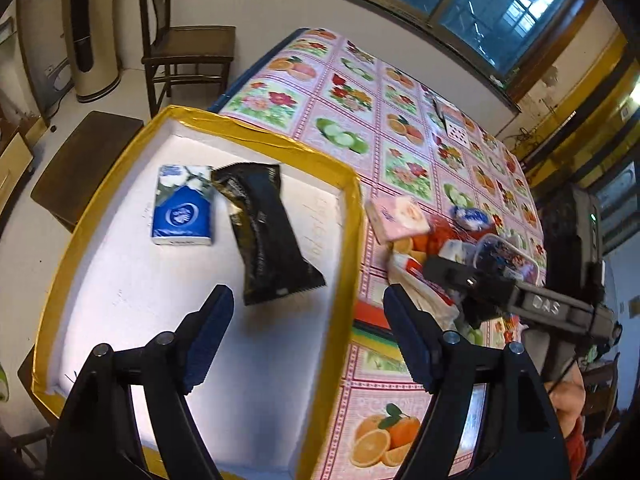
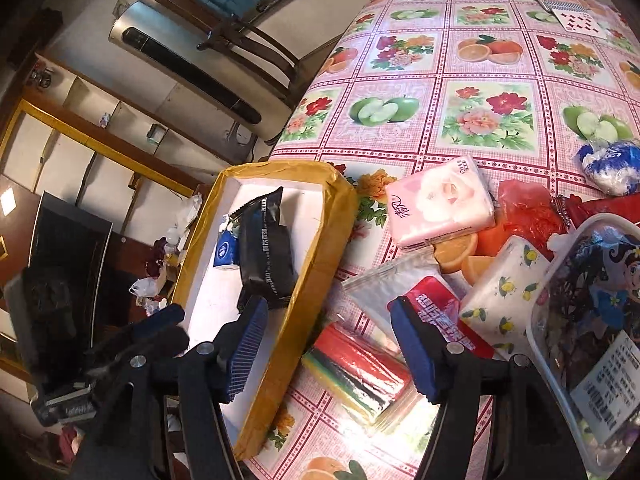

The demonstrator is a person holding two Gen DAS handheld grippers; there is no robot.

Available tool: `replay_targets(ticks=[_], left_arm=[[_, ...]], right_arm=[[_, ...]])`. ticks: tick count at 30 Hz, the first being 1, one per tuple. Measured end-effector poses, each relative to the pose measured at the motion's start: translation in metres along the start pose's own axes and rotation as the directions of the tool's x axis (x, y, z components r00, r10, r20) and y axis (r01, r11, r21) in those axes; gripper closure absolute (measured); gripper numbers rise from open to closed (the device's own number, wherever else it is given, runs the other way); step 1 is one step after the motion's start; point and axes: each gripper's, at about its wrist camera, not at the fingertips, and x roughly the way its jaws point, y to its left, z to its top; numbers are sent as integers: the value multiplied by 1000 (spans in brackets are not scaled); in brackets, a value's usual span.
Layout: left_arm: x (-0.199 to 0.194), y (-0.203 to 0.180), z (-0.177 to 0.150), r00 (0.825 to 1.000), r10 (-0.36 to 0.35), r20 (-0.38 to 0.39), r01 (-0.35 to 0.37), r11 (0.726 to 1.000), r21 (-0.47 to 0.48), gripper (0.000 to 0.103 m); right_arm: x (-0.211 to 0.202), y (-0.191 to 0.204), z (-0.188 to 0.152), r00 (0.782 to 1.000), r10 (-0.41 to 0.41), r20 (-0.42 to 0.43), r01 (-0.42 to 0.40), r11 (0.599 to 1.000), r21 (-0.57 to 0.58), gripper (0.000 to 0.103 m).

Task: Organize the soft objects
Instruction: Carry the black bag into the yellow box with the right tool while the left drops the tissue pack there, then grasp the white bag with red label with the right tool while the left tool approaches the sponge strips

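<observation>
My left claw (image 1: 308,320) hangs over the shallow white foam tray with yellow-taped rim (image 1: 348,216), its ribbed blue pads (image 1: 208,340) spread wide with nothing between them. Inside the tray lie two soft things: a small blue and white tissue pack (image 1: 182,210), flat and rectangular, and just right of it a long glossy black plastic pouch (image 1: 266,234) with crimped ends, lying slantwise, its far corner at the tissue pack's edge.

My right claw (image 2: 328,340) is also fully spread and empty, poised above the tray's right wall and a crinkly clear-wrapped bundle of red, yellow and green strips (image 2: 360,376) on the glossy pink fruit-and-flower tablecloth (image 2: 440,80). The rest of the heap crowds close by: a pink rose-printed tissue pack (image 2: 438,202), a white lemon-print tissue pack (image 2: 504,296), a red flat packet (image 2: 440,312) overlapping a clear plastic sleeve, crumpled red plastic bag (image 2: 528,208), and a blue-white scrunched plastic ball (image 2: 612,168) further right. A clear plastic tub with a cartoon picture inside (image 2: 588,320) stands at the near right, touching the lemon pack. Playing cards (image 2: 568,12) lie at the far edge. A dark wooden chair (image 1: 184,44) stands beyond the table.
</observation>
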Motion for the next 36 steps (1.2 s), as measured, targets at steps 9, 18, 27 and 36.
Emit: replay_targets(ticks=[9,18,27,36], left_arm=[[14,-38,-21,999,39,-38,-37,998,45,25],[51,-72,-33,991,126,-47,-122,988,94,25],[72,-108,-40,985,156,-79,-145,981,129,25],[45,-132,-44,995,2,-101,15,986,166,24]], right_arm=[[-11,-43,-49,996,-57,-64,62,995,78,38],[-88,-78,-130,1000,18,12,-20,994,111,35],[-108,-38,-168,995,-96,17,97,987,-129,30],[-105,-3,-183,989,-145,33,148,959,-242,31]])
